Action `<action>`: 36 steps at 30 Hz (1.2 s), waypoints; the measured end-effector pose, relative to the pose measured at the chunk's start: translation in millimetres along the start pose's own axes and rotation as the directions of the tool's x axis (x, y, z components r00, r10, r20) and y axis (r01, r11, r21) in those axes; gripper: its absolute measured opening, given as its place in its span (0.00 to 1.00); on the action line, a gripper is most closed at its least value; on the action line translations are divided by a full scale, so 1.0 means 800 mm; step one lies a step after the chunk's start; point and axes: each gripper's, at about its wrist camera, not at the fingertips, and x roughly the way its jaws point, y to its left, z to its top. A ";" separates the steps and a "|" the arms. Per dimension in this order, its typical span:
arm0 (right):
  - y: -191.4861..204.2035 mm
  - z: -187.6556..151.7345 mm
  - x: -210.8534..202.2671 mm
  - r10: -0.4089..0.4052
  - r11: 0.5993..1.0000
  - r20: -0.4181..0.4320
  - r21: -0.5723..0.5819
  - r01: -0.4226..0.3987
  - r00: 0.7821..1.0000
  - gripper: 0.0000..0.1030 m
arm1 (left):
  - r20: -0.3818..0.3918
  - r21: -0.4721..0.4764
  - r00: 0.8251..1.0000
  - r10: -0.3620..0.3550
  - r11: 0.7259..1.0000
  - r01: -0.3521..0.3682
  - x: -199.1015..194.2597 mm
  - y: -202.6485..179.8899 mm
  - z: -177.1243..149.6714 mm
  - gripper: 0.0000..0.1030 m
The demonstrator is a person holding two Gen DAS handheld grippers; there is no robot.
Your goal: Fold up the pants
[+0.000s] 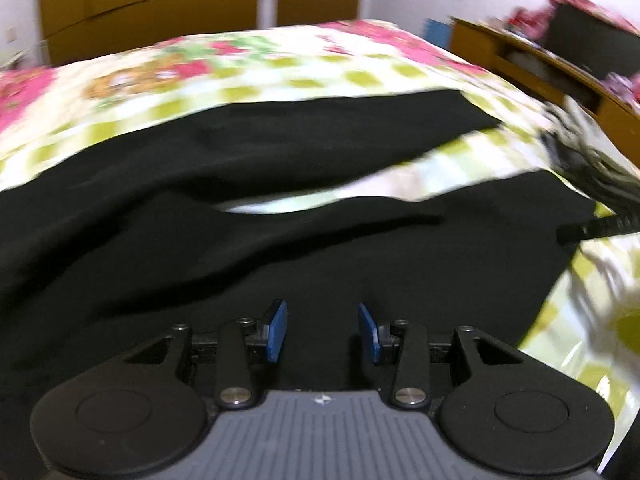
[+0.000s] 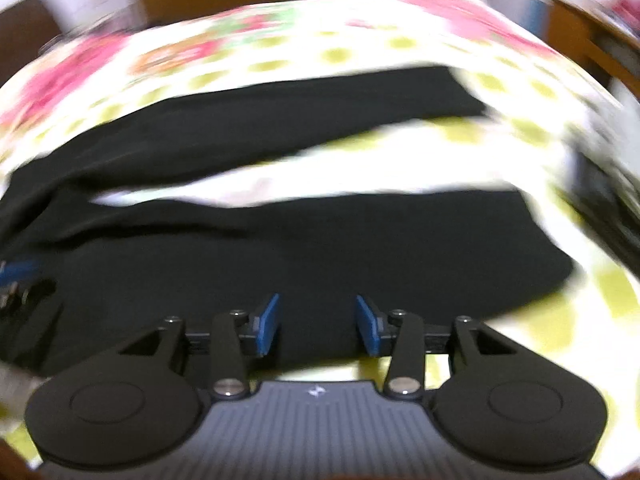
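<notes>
Black pants (image 1: pixel 280 240) lie spread on a bed, with their two legs running left to right and a strip of sheet showing between them. My left gripper (image 1: pixel 322 330) is open and empty, hovering over the near leg. In the right wrist view the pants (image 2: pixel 320 248) lie the same way, and my right gripper (image 2: pixel 318 324) is open and empty above the near leg's front edge. The right gripper shows blurred at the right edge of the left wrist view (image 1: pixel 592 184). The left gripper shows at the left edge of the right wrist view (image 2: pixel 24 280). Both views are motion-blurred.
The bed sheet (image 1: pixel 280 68) is white with green dots and pink flowers. Wooden wardrobe doors (image 1: pixel 160 0) stand behind the bed. A wooden shelf unit (image 1: pixel 540 64) with clutter stands at the far right.
</notes>
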 end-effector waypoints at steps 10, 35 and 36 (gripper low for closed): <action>-0.152 -0.008 0.004 -0.008 0.934 0.076 0.356 -0.020 0.997 0.46 | -0.041 0.141 0.998 -0.045 0.989 0.050 0.060 -0.115 0.038 0.53; -0.244 0.000 -0.002 0.154 0.759 0.291 0.577 -0.301 0.944 0.04 | -0.042 0.170 0.992 -0.117 0.978 0.122 0.060 -0.167 0.048 0.56; -0.250 0.002 -0.013 0.135 0.767 0.307 0.570 -0.295 0.942 0.04 | -0.050 0.166 0.990 -0.133 0.976 0.139 0.064 -0.171 0.047 0.57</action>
